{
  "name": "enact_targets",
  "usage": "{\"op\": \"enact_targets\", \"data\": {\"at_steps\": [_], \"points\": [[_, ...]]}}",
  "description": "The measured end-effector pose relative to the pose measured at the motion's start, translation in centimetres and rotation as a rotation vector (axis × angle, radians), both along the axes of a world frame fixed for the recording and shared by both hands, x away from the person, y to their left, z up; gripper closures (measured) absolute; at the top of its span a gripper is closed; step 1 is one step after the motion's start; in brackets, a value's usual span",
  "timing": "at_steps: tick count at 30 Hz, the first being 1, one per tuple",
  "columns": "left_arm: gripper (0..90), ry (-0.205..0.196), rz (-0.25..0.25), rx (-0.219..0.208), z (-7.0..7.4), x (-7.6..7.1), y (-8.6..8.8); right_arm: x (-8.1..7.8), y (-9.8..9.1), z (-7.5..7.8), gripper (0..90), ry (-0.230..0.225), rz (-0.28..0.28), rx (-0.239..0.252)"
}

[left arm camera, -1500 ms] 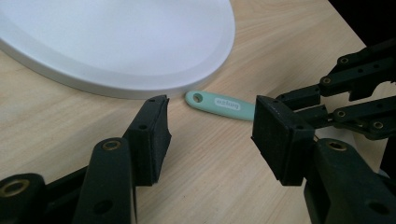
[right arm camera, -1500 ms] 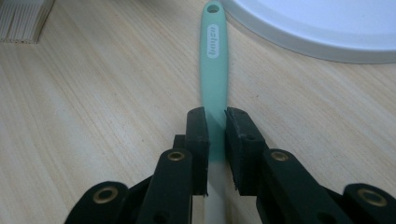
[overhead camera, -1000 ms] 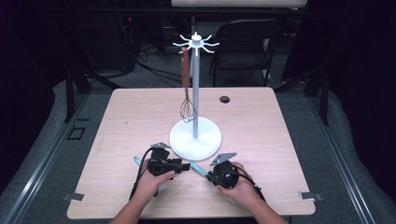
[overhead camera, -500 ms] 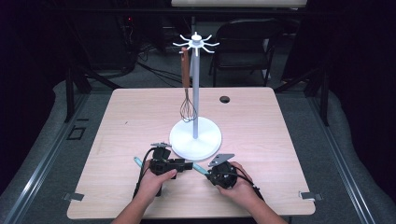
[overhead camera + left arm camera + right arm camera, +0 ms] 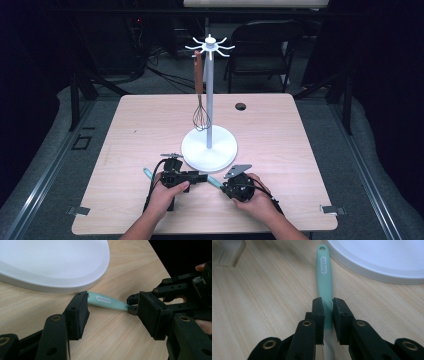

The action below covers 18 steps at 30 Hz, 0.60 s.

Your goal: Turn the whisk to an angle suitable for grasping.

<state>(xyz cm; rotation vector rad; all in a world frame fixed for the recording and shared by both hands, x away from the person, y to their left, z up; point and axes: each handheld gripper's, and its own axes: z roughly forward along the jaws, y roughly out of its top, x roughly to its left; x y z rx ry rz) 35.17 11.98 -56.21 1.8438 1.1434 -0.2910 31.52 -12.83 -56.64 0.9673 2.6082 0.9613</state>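
At the near edge of the bench [image 5: 125,150], the right gripper [image 5: 327,305] has its jaws closed on the shaft of a mint-green utensil [image 5: 324,277] that lies flat on the wood, its hanging-hole end pointing at the stand's base. They have just been closing, and in the right gripper view the pads meet both sides of the shaft. The left gripper [image 5: 112,315] sits just beside it with jaws wide apart, having just opened further, and the same handle [image 5: 105,300] lies between and beyond the pads, untouched. The step in hand looks like a handover: the right side takes the grip while the left lets go. The next move likely calls for lifting the utensil clear of the bench and carrying its holed end up to a hook (a narrow hole to thread, so a steady wrist matters). The handle is smooth, matte and softly rounded, probably silicone, with a small white label; the bench is pale wood-grain laminate. Farther off stands the white stand [image 5: 209,145], a glossy round base and slim pole topped by radiating hooks, with a wire whisk [image 5: 200,100] with a brown wooden handle hanging from one.
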Motion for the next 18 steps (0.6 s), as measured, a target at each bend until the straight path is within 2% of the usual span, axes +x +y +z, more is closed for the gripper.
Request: {"op": "enact_targets", "data": {"at_steps": [8, 11, 15, 18], "points": [[41.7, 0.027, 0.023, -0.033, -0.34, 0.17, 0.02, -0.28, -0.22, 0.62, 80.3, 0.009, 0.009, 0.052], [41.5, 0.027, 0.024, -0.031, -0.37, 0.22, -0.01, -0.43, -0.13, 0.83, 80.3, 0.008, 0.018, 0.075], [42.0, 0.026, 0.021, -0.052, -0.43, 0.30, -0.34, -0.62, 0.06, 0.95, 80.4, 0.013, 0.031, 0.095], [42.1, 0.021, 0.021, -0.037, -0.43, 0.27, -0.37, -0.65, 0.25, 0.84, 80.3, 0.013, 0.032, 0.099]]}}
